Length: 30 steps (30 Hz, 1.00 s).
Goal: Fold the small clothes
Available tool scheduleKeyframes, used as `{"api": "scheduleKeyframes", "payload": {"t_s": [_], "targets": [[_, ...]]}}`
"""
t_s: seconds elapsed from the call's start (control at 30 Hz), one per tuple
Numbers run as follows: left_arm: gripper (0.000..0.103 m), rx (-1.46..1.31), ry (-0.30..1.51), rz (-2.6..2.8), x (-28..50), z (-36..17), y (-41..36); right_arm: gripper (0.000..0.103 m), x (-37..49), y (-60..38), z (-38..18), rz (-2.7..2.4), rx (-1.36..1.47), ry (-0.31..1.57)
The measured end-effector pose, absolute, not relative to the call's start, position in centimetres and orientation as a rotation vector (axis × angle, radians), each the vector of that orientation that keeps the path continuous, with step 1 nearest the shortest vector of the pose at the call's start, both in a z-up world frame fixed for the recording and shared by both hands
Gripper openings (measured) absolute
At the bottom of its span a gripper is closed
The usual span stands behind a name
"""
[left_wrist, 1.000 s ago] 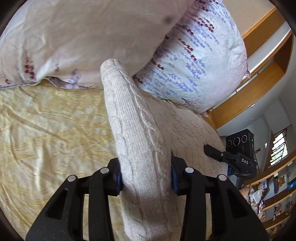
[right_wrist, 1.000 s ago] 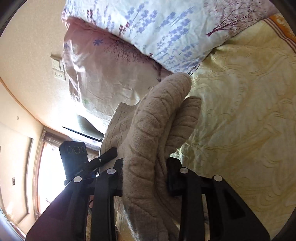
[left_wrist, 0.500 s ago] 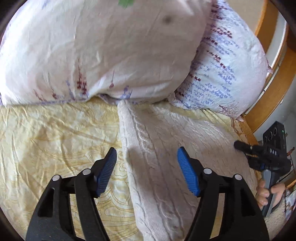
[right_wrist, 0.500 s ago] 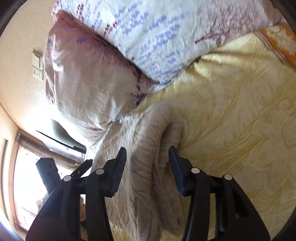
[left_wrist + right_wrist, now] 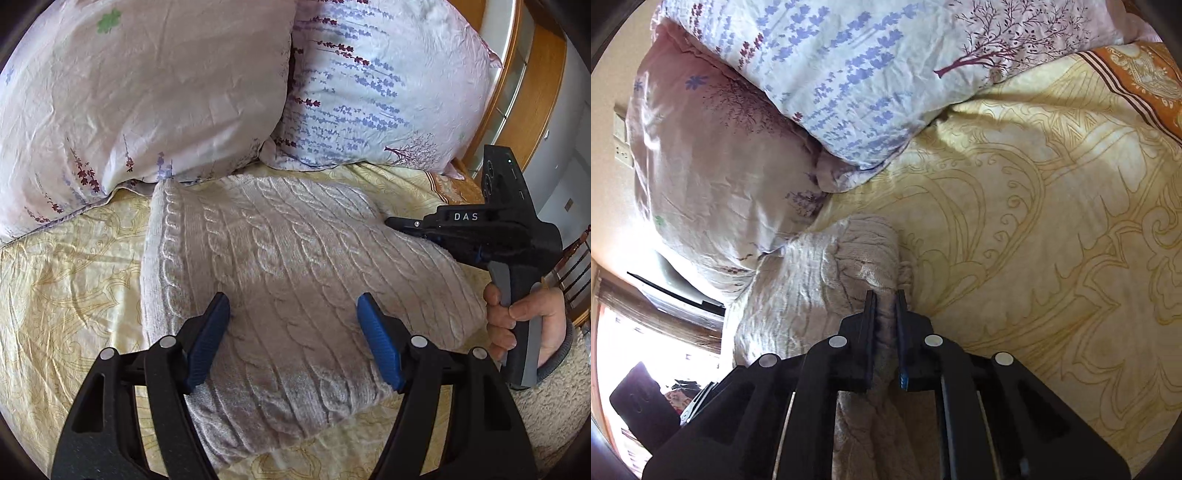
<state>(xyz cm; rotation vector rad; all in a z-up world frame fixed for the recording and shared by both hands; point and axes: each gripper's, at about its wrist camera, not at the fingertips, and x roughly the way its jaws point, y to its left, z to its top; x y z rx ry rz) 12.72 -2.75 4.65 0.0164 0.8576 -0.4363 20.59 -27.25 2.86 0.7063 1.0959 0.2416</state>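
Left wrist view: a cream cable-knit sweater [image 5: 280,266] lies folded on a bed, filling the centre of the frame; beneath it spreads a pale yellow bedspread [image 5: 66,288] with a swirling gold pattern; the left claw [image 5: 293,314] rises from the bottom edge, its blue-padded fingers [image 5: 207,343] spread wide above the near part of the sweater, holding nothing; whether the pads touch the knit cannot be told. Across the top of the frame sit two pillows, a pinkish pillow [image 5: 140,85] at upper left and a white pillow with blue and purple flower sprigs [image 5: 373,92] at upper right; the far edge of the sweater lies just below where they meet. At the right edge a bare hand [image 5: 524,325] grips the black right claw [image 5: 391,222], whose tip points left against the sweater's right border.

Right wrist view: the right claw [image 5: 884,295] stands at lower centre, its fingers nearly together and pinching a fold of the sweater [image 5: 820,280]; the knit bunches up just beyond the tips and trails to the lower left; the yellow bedspread [image 5: 1052,221] fills the right half; the flower-sprig pillow [image 5: 871,55] crosses the top and the pinkish pillow [image 5: 713,158] sits at left, its lower corner touching the sweater.
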Motion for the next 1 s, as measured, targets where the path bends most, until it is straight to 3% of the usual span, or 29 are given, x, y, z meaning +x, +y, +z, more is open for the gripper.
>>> {"api": "scheduleKeyframes", "payload": {"t_s": [0.13,0.2,0.23,0.37,0.43,0.53,0.77,1.0], "targets": [[0.072,0.034,0.816,-0.431,11.9,5.0,-2.9,0.016,19.2,-26.4,5.5,0.252,0.582,1.036],[0.072,-0.004,0.782,-0.442,10.9,5.9,-1.8,0.037,17.5,-26.2,7.7,0.262,0.523,0.972],[0.072,-0.014,0.762,-0.430,10.3,6.3,-1.2,0.038,16.4,-26.0,8.9,0.271,0.491,0.921],[0.071,-0.031,0.708,-0.392,8.6,6.7,0.1,0.036,11.9,-23.5,11.3,0.348,0.317,0.820],[0.069,0.000,0.723,-0.399,8.4,6.1,-0.4,0.027,10.7,-22.0,10.9,0.363,0.238,0.837],[0.069,0.095,0.714,-0.355,7.9,5.3,-1.5,0.024,10.2,-20.3,9.0,0.313,0.121,0.909],[0.072,0.122,0.744,-0.323,7.9,3.9,-1.7,0.023,9.3,-20.2,6.7,0.269,0.102,0.948],[0.074,0.144,0.717,-0.294,7.0,4.3,-1.5,0.023,8.2,-19.0,8.0,0.217,0.027,0.895]]}}
